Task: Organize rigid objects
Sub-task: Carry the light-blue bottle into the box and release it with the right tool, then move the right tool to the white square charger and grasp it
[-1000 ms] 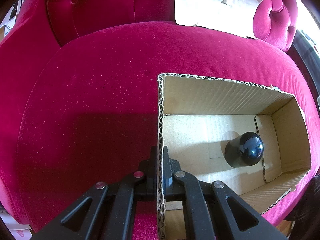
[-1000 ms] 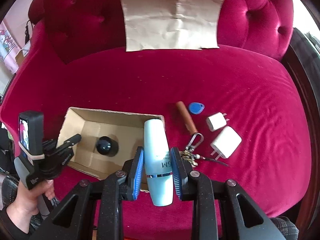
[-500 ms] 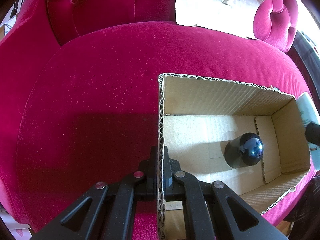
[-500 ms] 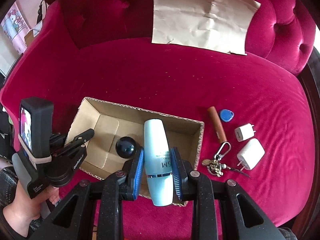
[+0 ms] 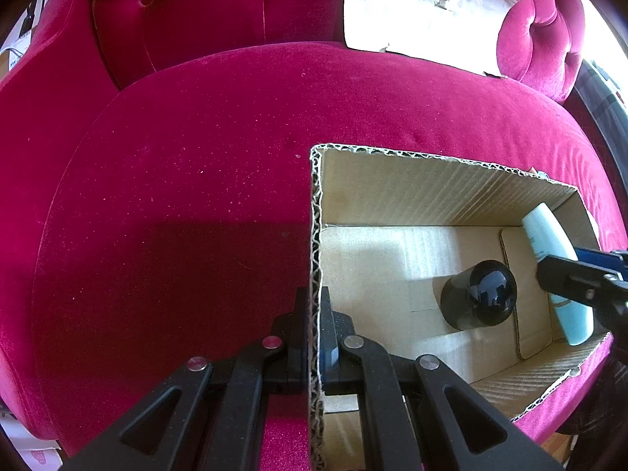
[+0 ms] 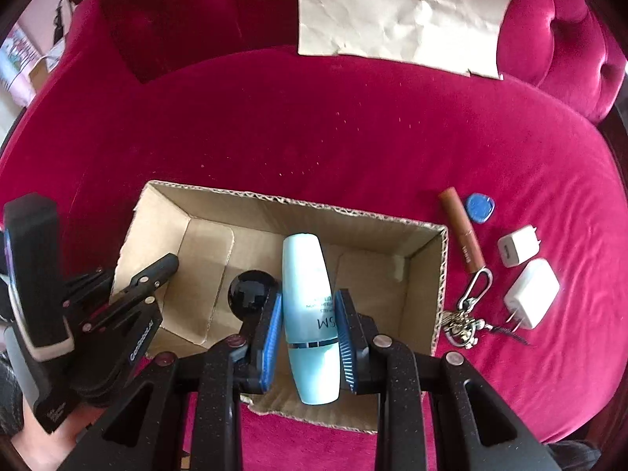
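Right now the right gripper (image 6: 308, 325) grasps the pale-blue bottle (image 6: 310, 306), long axis pointing ahead, directly above the cardboard box (image 6: 353, 216) whose wall the clenched left gripper (image 5: 316, 333) pinches.

The pale blue bottle (image 6: 310, 306) shows print seen upside down: big letters that read "SM", with smaller lines above them too tiny to make out. The left gripper (image 6: 157, 274) has white lettering on its black body, blurred beyond reading.
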Tool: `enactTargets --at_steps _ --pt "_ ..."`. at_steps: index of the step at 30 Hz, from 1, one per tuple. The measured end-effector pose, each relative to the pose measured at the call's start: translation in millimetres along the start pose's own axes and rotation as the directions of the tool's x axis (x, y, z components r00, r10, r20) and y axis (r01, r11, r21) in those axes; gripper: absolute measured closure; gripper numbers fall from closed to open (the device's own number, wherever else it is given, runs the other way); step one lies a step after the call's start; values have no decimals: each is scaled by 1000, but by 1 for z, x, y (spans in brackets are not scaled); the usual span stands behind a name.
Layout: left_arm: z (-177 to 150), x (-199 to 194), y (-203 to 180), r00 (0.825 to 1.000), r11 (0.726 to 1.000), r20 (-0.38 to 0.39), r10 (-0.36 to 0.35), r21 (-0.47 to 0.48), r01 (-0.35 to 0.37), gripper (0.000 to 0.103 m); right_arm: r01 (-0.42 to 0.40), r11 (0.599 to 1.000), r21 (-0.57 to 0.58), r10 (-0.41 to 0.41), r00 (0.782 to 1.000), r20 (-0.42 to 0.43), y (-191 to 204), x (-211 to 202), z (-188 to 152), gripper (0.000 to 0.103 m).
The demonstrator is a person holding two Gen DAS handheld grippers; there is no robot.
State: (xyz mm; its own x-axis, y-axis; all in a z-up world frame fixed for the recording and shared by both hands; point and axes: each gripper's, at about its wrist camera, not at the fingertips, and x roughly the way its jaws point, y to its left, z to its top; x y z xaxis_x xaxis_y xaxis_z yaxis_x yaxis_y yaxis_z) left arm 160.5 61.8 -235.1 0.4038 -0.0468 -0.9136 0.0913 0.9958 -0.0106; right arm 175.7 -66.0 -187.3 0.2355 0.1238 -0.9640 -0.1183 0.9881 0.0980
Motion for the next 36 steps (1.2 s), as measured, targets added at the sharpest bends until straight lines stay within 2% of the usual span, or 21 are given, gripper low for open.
enactTargets --at_steps 9,13,14,16,17,19,20,22,27,36 --pt "0 0 1 1000 1000 1 1 3 -1 100 -10 999 44 10 1000 -4 -3 8 -7 74" --pt "0 0 1 1000 1000 1 0 2 0 100 -7 999 39 7 1000 0 -2 7 -7 71" --pt "0 0 2 1000 1000 1 -1 3 1 100 -6 999 38 6 1000 3 -2 5 -7 67" --pt "0 -1 1 1000 1000 2 1 4 -1 100 -1 999 39 0 1000 21 -2 1 -7 47" --pt "1 -1 1 1000 1000 1 1 4 -1 100 8 999 37 -9 999 31 -2 -2 -8 43" --pt "1 -1 1 1000 1000 1 1 4 -1 100 29 999 37 -31 999 44 -1 -8 -7 23" --pt "1 -1 1 1000 1000 1 0 4 0 100 26 999 42 -28 998 50 -2 -11 -8 18" --pt "1 -1 1 1000 1000 2 1 3 -1 100 6 999 47 -9 998 68 -4 -18 -10 0" --pt "4 0 0 1000 1000 -1 3 1 -3 100 40 998 45 -44 995 95 -8 -30 -15 0" --pt "3 1 0 1000 1000 3 3 0 -3 100 67 996 54 -73 990 120 -31 -53 -5 0"
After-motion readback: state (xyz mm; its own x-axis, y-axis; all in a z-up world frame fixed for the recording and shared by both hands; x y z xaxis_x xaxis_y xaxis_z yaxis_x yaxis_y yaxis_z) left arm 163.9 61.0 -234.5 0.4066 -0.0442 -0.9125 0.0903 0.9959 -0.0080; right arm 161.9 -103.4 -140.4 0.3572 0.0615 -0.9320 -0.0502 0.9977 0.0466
